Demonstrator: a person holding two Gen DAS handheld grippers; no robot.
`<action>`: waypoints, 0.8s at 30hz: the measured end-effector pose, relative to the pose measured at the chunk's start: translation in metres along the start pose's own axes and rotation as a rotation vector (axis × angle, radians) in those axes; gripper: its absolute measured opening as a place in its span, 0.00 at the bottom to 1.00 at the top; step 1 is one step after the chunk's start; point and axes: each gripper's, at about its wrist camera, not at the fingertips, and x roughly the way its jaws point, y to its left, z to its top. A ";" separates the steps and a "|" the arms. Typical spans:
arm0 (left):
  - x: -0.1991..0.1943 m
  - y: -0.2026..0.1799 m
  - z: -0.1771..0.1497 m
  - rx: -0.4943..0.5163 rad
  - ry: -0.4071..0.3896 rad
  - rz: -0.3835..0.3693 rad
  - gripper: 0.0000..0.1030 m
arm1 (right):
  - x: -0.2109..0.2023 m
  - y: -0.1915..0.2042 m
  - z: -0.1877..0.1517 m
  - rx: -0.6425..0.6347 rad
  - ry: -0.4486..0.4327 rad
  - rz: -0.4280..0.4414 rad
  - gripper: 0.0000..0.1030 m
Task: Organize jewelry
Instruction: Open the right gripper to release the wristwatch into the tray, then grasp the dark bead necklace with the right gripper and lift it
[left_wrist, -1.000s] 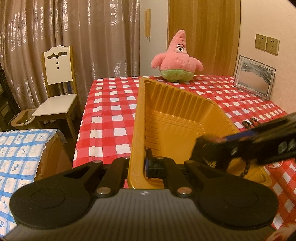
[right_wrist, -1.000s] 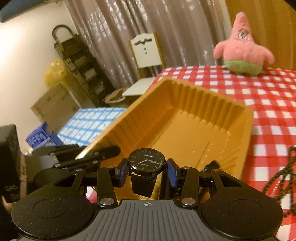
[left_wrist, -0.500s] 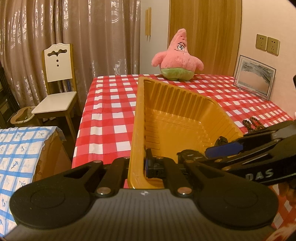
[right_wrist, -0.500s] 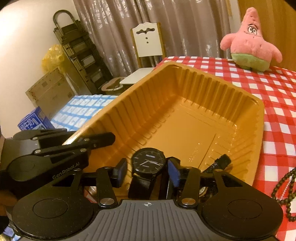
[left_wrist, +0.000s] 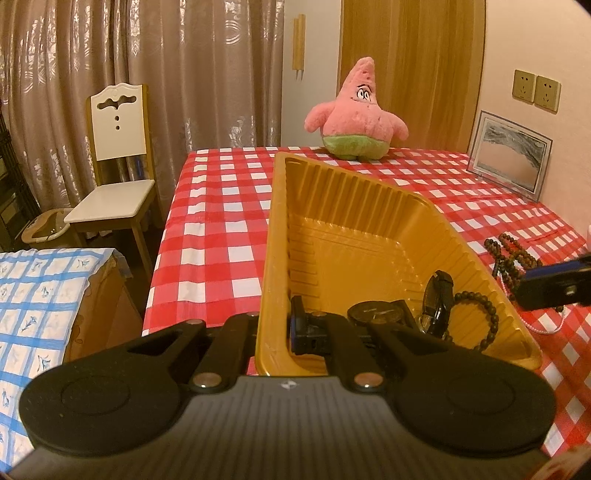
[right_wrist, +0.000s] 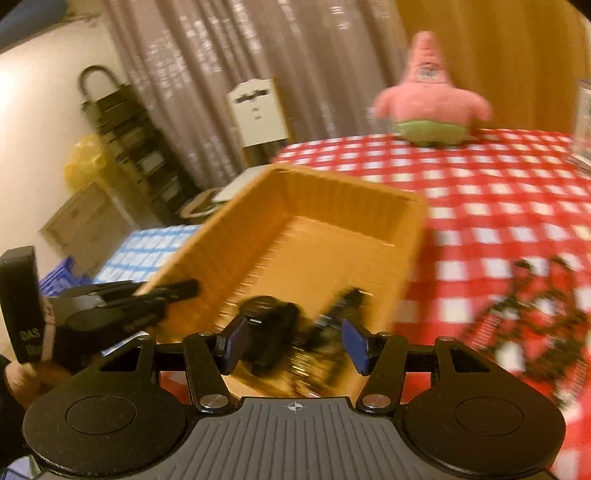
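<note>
Lying on the tabletop (left_wrist: 221, 236) to the right of the tray (left_wrist: 480, 269): a heap of dark bead strings (left_wrist: 511, 254), the evident next item to organize. Well clear of the tray wall, close to the right edge of the cloth in the left wrist view; blurred in the right wrist view, so individual strands not separable there.

Right claw (right_wrist: 293, 345) spread wide, nothing between its blue pads (right_wrist: 354, 345), poised over the near right corner of the tray. Beads off to its right and slightly farther away; clearly the nearer arm. Heap running roughly near-to-far, judged loosely.

Left claw (left_wrist: 275, 328) closed down on the tray's near left rim, one finger inside the wall and one outside, pinning the tray.

Already inside the tray, at the near end: a black watch (left_wrist: 376, 312), a second dark watch (left_wrist: 437, 299) propped on edge, and a bead bracelet (left_wrist: 476, 317).

Open cloth around the heap on its near and far sides. Likely hazards: strands trailing or snagging on the tray rim during transfer, and the tabletop edge close on the right.
</note>
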 end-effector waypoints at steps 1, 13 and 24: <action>0.000 0.000 0.000 0.000 0.001 0.000 0.03 | -0.006 -0.007 -0.002 0.016 -0.001 -0.021 0.55; -0.001 -0.001 0.000 0.003 0.009 0.007 0.03 | -0.073 -0.110 -0.040 0.190 0.023 -0.316 0.55; -0.002 -0.001 -0.001 0.005 0.011 0.009 0.03 | -0.075 -0.165 -0.015 0.146 0.005 -0.376 0.48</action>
